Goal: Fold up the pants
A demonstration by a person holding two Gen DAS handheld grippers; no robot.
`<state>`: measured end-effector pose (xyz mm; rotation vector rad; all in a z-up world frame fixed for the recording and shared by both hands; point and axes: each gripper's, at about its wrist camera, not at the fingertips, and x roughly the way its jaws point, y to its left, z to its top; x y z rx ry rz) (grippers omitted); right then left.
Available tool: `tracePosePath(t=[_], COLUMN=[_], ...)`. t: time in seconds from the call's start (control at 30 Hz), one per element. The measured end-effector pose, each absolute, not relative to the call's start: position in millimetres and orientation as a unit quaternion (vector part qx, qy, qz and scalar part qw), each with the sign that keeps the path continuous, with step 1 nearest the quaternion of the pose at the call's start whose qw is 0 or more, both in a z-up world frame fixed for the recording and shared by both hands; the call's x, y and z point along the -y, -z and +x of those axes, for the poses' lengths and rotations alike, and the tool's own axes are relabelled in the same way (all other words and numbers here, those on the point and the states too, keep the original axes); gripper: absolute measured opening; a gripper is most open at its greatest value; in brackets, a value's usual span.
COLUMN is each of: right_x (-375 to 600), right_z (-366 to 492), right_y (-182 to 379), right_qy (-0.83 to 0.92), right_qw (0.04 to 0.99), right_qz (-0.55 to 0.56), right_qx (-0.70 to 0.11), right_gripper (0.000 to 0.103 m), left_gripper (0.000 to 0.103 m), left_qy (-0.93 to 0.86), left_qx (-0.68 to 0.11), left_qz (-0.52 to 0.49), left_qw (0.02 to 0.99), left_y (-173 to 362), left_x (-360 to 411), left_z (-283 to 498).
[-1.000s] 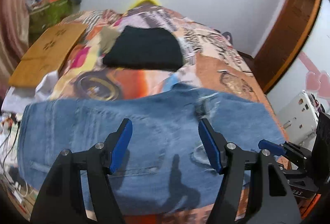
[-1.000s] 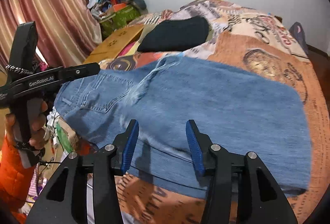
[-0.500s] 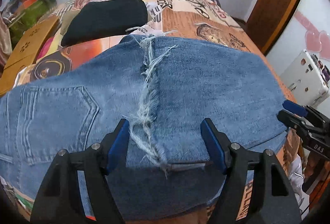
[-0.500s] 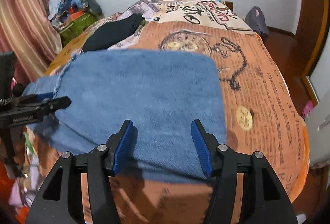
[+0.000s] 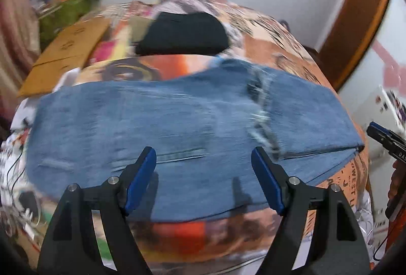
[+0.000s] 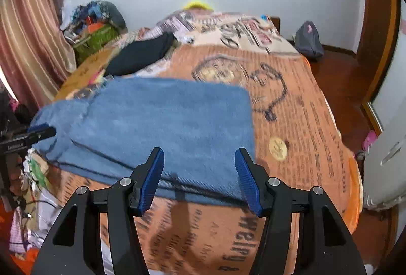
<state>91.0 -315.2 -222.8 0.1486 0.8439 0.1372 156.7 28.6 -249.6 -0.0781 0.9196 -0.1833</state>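
Blue denim pants (image 5: 177, 128) lie folded mid-frame on orange printed bedspread (image 6: 304, 123); another fold seems left. Left gripper (image 5: 203, 178) and right gripper (image 6: 199, 177) gape empty.

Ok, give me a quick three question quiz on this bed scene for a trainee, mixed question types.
1. True or false: the left gripper is clamped on the jeans.
2. What lies on the bedspread beyond the jeans: A a black garment, B a red towel, C a white pillow?
3. Fill in: the jeans are folded and lie ___ on the bed.

Key: 1 false, both grippers are open above them. 2 A, the black garment. 3 flat.
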Motion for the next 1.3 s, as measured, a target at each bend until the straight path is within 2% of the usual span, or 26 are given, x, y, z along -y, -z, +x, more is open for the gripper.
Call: tracePosePath(t=[0.3,0.63,0.77,1.17,1.3], right_x=[247,176,168,169,170], right_z=[120,150,155,155,157], right_y=[206,239,261,264,264], right_qy=[-0.129,-0.172,-0.163,-0.166,-0.165], right_qw=[0.918,0.897,0.882,0.885,0.884], right_qz=[0.042,0.009,-0.015,-0.015,-0.016], right_qx=[-0.372,-0.406,-0.442,-0.436,-0.437], right_gripper=[0.055,0.055,0.055,0.056,0.056], left_gripper=[0.077,0.077,0.077,0.077,0.073], left_qy=[0.032,0.075,0.087,0.084,0.057], left_qx=[-0.448,-0.481,-0.482,-0.47,-0.462], left_qz=[-0.156,-0.3,-0.319,-0.328,-0.311], left_qw=[0.88,0.82,0.811,0.815,0.829], left_y=[259,311,319,336,332], left_x=[-130,-168,-168,-164,-166], left_z=[116,101,113,147,160])
